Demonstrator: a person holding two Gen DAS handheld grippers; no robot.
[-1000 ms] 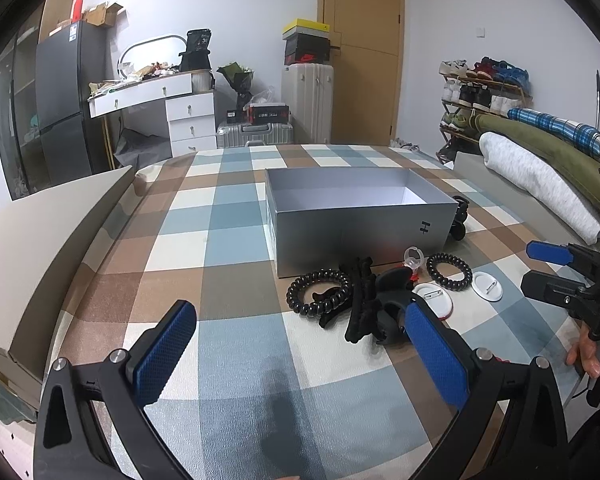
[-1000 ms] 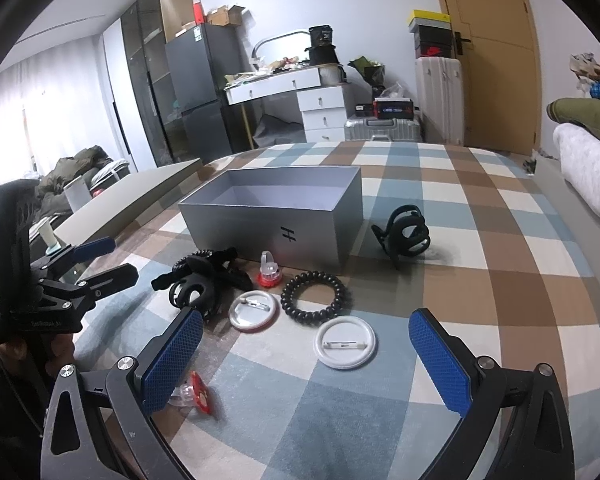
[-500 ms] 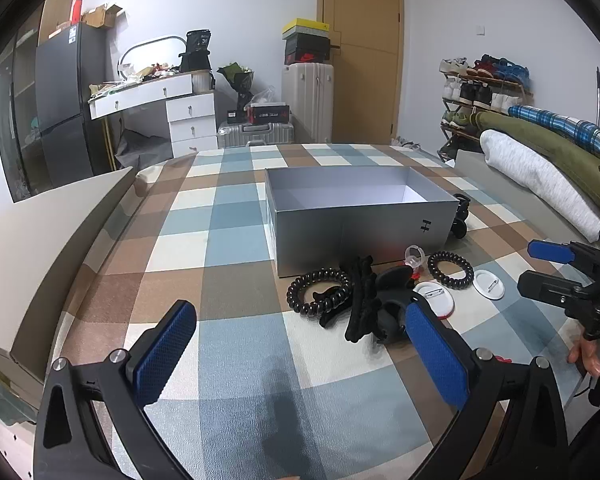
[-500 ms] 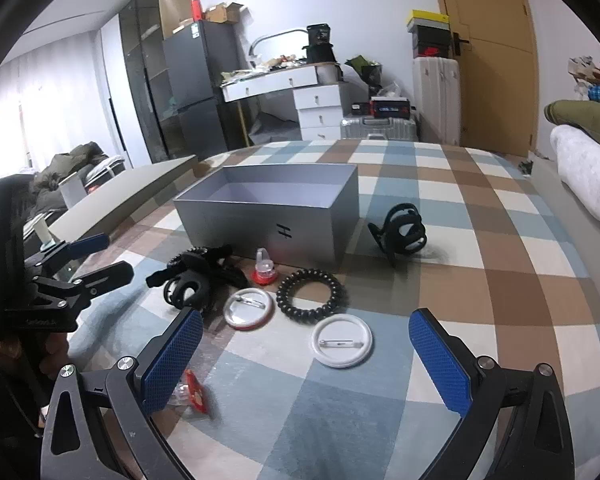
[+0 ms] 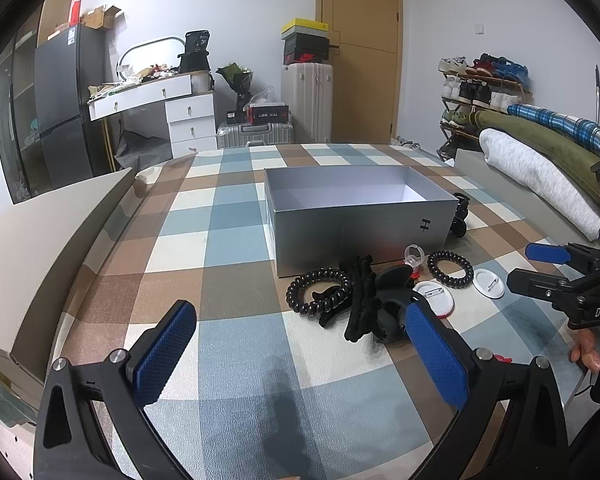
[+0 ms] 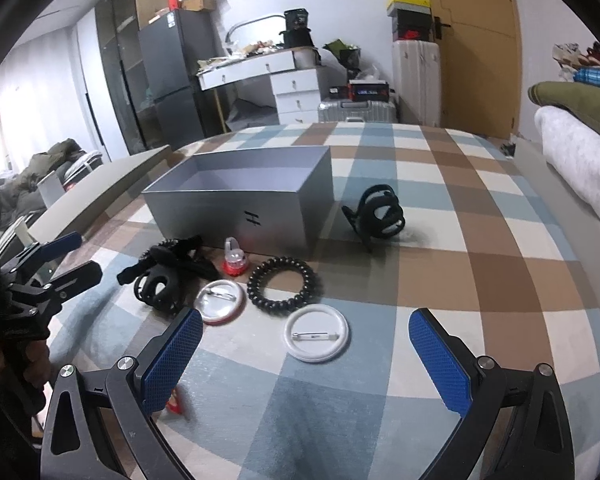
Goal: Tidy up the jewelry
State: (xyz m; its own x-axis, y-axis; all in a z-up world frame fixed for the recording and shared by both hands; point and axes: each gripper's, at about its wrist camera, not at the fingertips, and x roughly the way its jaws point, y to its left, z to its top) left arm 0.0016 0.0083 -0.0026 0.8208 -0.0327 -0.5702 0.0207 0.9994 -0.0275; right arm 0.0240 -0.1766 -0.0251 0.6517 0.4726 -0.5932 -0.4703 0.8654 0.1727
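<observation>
I'm looking over the checked cloth [image 5: 236, 240] with the open grey box [image 6: 236, 208] as my marker. My left gripper [image 5: 300, 348] hangs above the cloth, blades spread wide, nothing between them. My right gripper [image 6: 306, 354] is just as wide apart and equally empty; from the left camera I can see it off to the box's right, a hand [image 5: 586, 354] below it.

Everything to sort lies outside the box. Along its front wall: a black coil hair tie [image 5: 320, 292], a tangle of black hair clips [image 5: 376, 304] touching it, then a small clear-and-red piece [image 6: 235, 260] just beside the wall. A second coil tie [image 6: 284, 285] lies in front of the box's right corner, with a red-rimmed pin badge [image 6: 220, 302] next to it and a white pin badge [image 6: 316, 333] nearer my right gripper. A black claw clip [image 6: 378, 214] stands beside the box's right wall. The box interior, as far as I can see, shows only its pale floor.
</observation>
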